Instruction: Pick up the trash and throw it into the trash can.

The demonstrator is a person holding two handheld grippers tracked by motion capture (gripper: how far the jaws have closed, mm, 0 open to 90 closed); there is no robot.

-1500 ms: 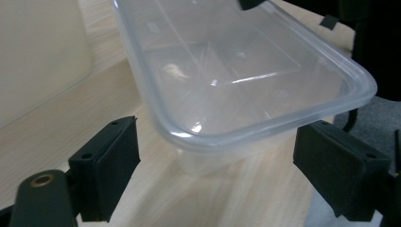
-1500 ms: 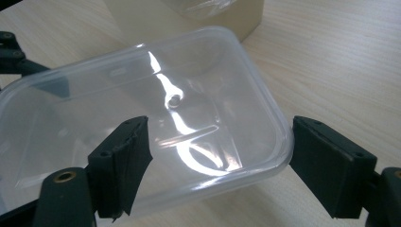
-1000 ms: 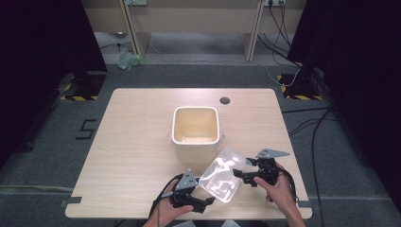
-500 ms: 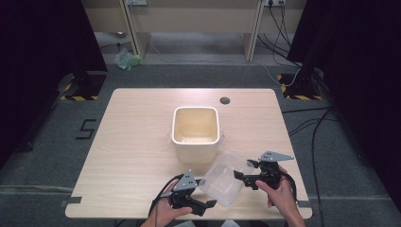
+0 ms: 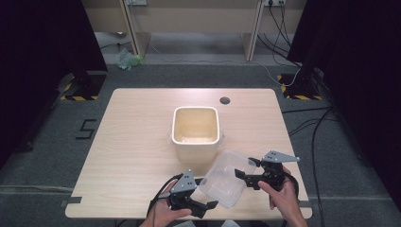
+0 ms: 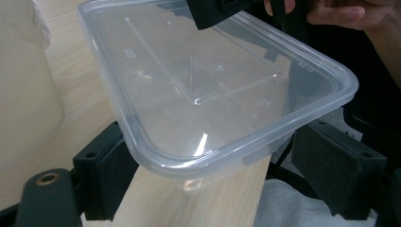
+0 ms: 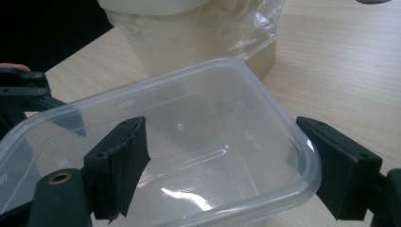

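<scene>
A: Item one?

B: Clear, shallow, rectangular plastic container (image 5: 228, 178), empty. High view, lower centre-right of the frame, near the front edge of the pale wooden table (image 5: 137, 127). It is tilted, with its open side up, and sits between the two grippers.

A: Left gripper?

B: Left gripper (image 5: 204, 206), black, with a grey three-cornered plate on top, held in the person's left hand (image 5: 165, 215) at the bottom centre of the high view. In the left gripper view its jaws stand to either side of one short end of the container (image 6: 208, 94), one low left, one low right, set part way apart. The rounded rim sits between them; whether the pads press on the wall I cannot tell.

A: Right gripper?

B: Right gripper (image 5: 247, 177), same make, in the right hand (image 5: 283, 198), lower right of the high view. In the right gripper view the left jaw lies inside the container (image 7: 189, 142) behind its clear wall and the right jaw stands just outside the rim at the frame's right edge. The jaws are set fairly wide; contact cannot be confirmed.

A: Item two?

B: Cream, square, open-topped plastic bin (image 5: 196, 126) at the table's centre, just above the container in the high view, with crumpled clear film (image 7: 250, 23) at its side.

A: Anything else?

B: Small dark round fitting (image 5: 225, 100) in the tabletop, upper centre-right.
</scene>
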